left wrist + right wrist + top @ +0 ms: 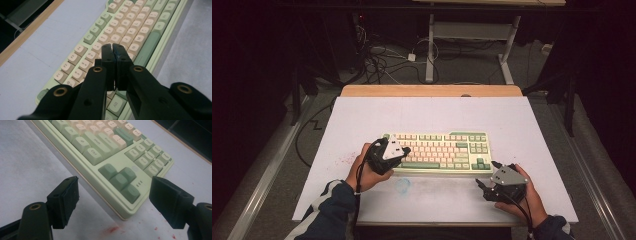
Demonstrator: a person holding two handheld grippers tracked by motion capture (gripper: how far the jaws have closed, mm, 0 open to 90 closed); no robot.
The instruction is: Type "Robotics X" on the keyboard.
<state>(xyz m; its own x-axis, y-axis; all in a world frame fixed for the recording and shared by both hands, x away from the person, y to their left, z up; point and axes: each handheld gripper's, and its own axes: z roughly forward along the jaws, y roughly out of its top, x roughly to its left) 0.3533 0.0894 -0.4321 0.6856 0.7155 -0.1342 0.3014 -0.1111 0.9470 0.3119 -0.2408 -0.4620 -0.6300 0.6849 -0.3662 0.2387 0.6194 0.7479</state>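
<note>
We see the keyboard point(439, 152), pale green with cream keys, lying flat near the middle of the white counter point(512, 120), its long side facing us. Our left gripper point(404, 150) hangs over the keyboard's left end; in the left gripper view its fingers point(108, 56) are pressed together with nothing between them, their tips just above the letter keys beside the long green space bar point(147, 48). Whether they touch a key we cannot tell. Our right gripper point(486, 176) sits off the keyboard's near right corner, above bare counter. The right gripper view shows its fingers point(66, 200) spread wide apart and empty, with the arrow keys point(121, 181) between them farther off, and reddish specks point(112, 229) on the counter by that corner. The high view adds a faint blue ring point(402, 185) on the counter in front of the keyboard.
</note>
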